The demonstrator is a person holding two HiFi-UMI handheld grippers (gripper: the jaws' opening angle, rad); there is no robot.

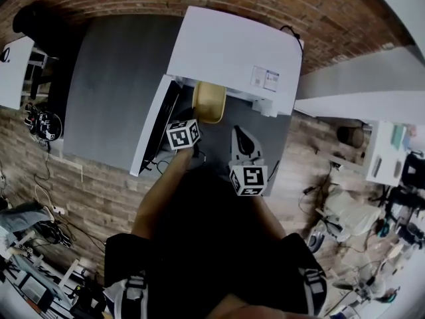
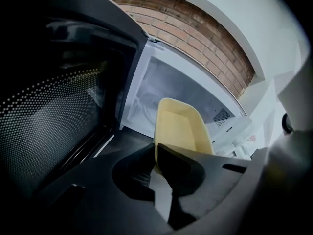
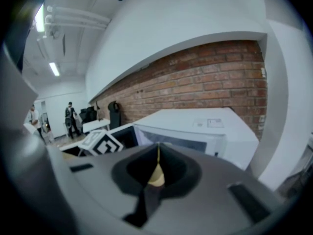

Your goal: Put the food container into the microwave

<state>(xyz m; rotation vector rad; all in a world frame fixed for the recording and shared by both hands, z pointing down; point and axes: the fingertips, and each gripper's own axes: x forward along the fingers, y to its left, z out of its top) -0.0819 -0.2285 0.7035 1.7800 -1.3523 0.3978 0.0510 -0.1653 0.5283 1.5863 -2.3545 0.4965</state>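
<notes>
The food container (image 1: 210, 102) is a pale yellow tub, tilted at the mouth of the white microwave (image 1: 232, 52). My left gripper (image 1: 197, 115) is shut on its near rim. In the left gripper view the container (image 2: 178, 126) stands on edge above the gripper (image 2: 155, 153), just in front of the open cavity (image 2: 146, 92). The microwave door (image 1: 156, 128) hangs open to the left. My right gripper (image 1: 240, 138) is held to the right of the container, apart from it and shut. In the right gripper view a yellow sliver of the container (image 3: 156, 176) shows past the gripper (image 3: 157, 151).
The microwave stands on a grey table (image 1: 113, 92) against a brick wall (image 1: 265, 5). The dark mesh door (image 2: 58, 111) lies close on my left gripper's left side. Desks, cables and equipment (image 1: 385, 178) fill the floor around. Two people stand far off (image 3: 71, 119).
</notes>
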